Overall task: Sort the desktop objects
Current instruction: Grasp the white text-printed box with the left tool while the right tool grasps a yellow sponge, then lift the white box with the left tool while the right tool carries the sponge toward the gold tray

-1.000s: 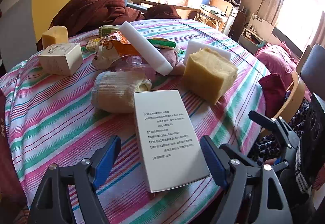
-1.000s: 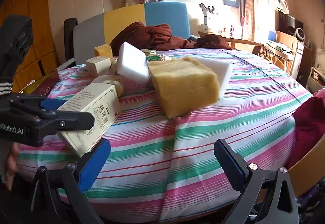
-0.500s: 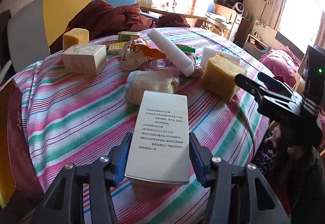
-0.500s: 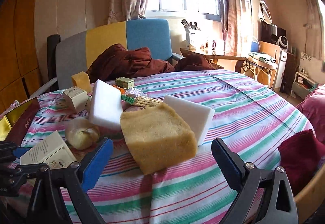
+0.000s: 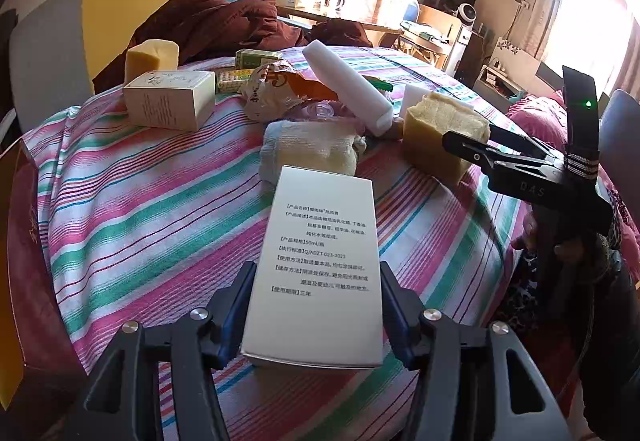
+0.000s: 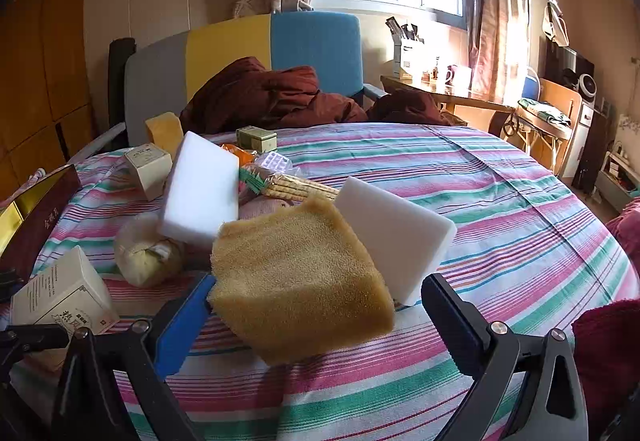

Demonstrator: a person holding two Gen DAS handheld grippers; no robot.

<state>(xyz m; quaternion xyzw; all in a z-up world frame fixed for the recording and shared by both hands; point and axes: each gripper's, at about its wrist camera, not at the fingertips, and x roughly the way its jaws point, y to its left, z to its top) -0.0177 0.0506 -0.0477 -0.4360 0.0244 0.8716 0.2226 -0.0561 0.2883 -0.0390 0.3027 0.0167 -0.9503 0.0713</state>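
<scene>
My left tongs [image 5: 314,315] are pinched on the near end of a white carton [image 5: 316,265], blue pads pressed to both its long sides, printed face up. It sits at the near edge of the round table under a striped cloth [image 5: 132,201]. Just beyond its far end lies a rolled cream towel [image 5: 310,151].

My right tongs [image 6: 316,317] are spread wide around a yellow sponge [image 6: 300,277], which lies near the table's near edge; the left pad is just beside the sponge, the right pad well apart from it. A white foam block [image 6: 394,233] leans just behind the sponge, and another white block [image 6: 202,189] stands tilted to its left. A small tan box [image 5: 170,99] sits toward the far left edge.
</scene>
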